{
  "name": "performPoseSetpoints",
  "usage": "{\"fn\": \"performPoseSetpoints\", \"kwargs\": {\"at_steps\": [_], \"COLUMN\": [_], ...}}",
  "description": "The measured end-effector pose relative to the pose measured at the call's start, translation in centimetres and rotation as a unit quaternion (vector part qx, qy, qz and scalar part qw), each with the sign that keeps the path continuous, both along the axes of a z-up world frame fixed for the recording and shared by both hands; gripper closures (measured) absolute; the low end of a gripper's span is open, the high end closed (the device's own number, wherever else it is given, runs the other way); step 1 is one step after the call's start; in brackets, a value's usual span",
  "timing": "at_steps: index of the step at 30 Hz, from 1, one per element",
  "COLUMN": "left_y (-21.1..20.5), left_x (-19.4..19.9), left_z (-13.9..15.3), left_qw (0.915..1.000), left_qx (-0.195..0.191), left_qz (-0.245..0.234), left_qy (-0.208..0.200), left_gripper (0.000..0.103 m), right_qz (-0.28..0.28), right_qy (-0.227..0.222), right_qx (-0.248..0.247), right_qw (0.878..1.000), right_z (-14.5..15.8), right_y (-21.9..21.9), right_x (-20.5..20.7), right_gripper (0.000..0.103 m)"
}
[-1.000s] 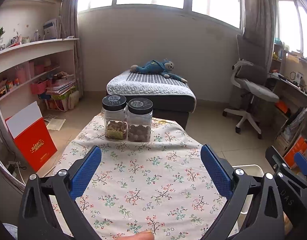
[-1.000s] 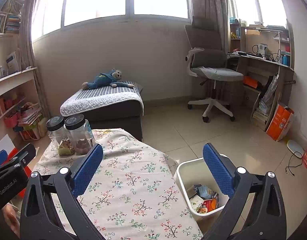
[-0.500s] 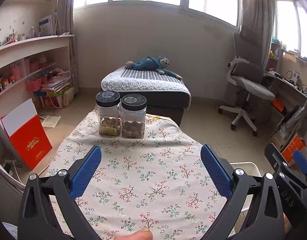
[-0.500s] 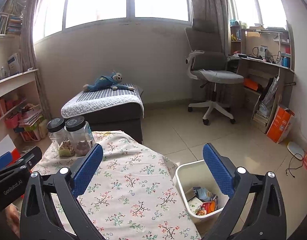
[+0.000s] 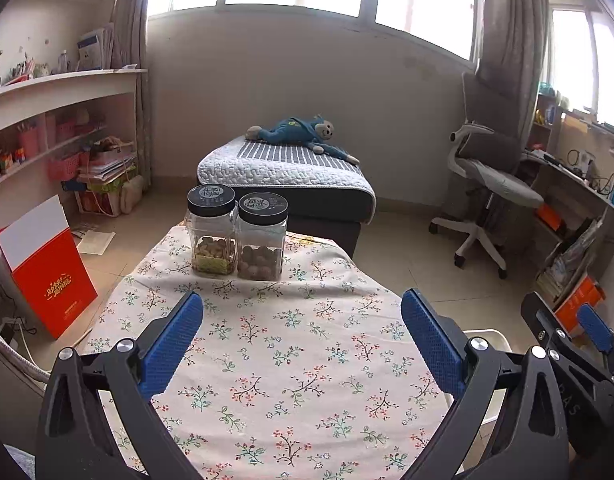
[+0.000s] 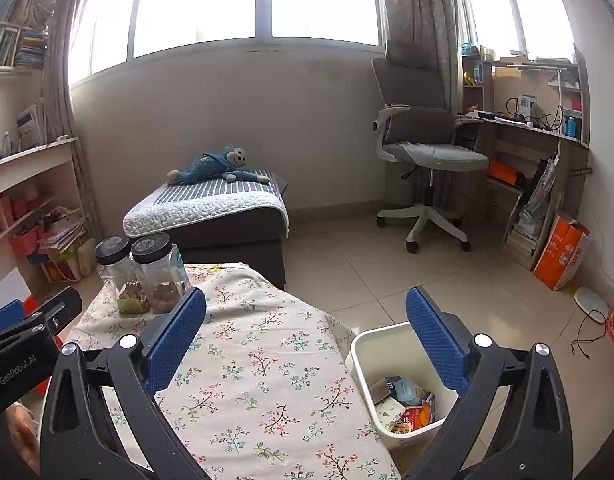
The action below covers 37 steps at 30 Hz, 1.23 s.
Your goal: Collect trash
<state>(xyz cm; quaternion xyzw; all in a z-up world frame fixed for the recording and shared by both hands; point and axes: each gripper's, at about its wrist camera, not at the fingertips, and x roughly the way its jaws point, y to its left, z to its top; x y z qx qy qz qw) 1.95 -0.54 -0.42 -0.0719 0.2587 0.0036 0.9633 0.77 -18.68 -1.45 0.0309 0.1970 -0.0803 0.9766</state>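
A white trash bin point(image 6: 367, 364) stands on the floor at the table's right side, holding several snack wrappers point(image 6: 407, 408); only its rim point(image 5: 491, 336) shows in the left wrist view. The table wears a floral cloth point(image 5: 283, 344), and I see no loose trash on it. My left gripper point(image 5: 303, 328) hovers open over the cloth with nothing between its blue pads. My right gripper point(image 6: 307, 328) is open too, above the table's right edge and the bin. Each gripper shows at the edge of the other's view.
Two clear jars with black lids point(image 5: 237, 236) stand at the table's far end. Beyond are a low bed with a blue plush toy point(image 5: 303, 132), an office chair point(image 6: 423, 152), a desk point(image 6: 527, 132) at the right, shelves point(image 5: 47, 128) and a red box point(image 5: 47, 272) at the left.
Both grippers have drawn back and risen a little; the jars and bin sit lower in view. A fingertip at the bottom of the left view is gone. Jaws stay open.
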Motion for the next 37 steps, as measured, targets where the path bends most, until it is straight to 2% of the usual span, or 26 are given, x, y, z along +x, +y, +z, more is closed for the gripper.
{"fn": "performPoseSetpoints", "kwargs": {"at_steps": [16,23,28,30,37], "left_y": [-0.1,-0.5,-0.7,-0.9,-0.9], "left_x": [-0.6,-1.4,-1.8,-2.1,-2.6], "left_z": [0.7,1.3,1.7,1.9,2.4], "left_qw": [0.9998,0.9987,0.9981,0.9975,0.9962], "left_qx": [0.01,0.021,0.019,0.022,0.027], "left_qz": [0.004,-0.004,-0.009,-0.009,0.01], "left_qy": [-0.013,-0.046,-0.058,-0.066,-0.082], "left_gripper": [0.006,0.014,0.014,0.011,0.007], "right_qz": [0.004,0.003,0.002,0.002,-0.003], "right_qy": [-0.03,-0.036,-0.042,-0.046,-0.058], "right_qx": [-0.014,-0.009,-0.004,-0.002,0.003], "right_qw": [0.999,0.999,0.999,0.999,0.998], "right_z": [0.7,0.8,1.1,1.1,1.3], "right_y": [0.7,0.6,0.4,0.3,0.1], "right_x": [-0.8,-1.0,-1.2,-1.2,-1.5], "right_gripper": [0.007,0.007,0.007,0.007,0.007]}}
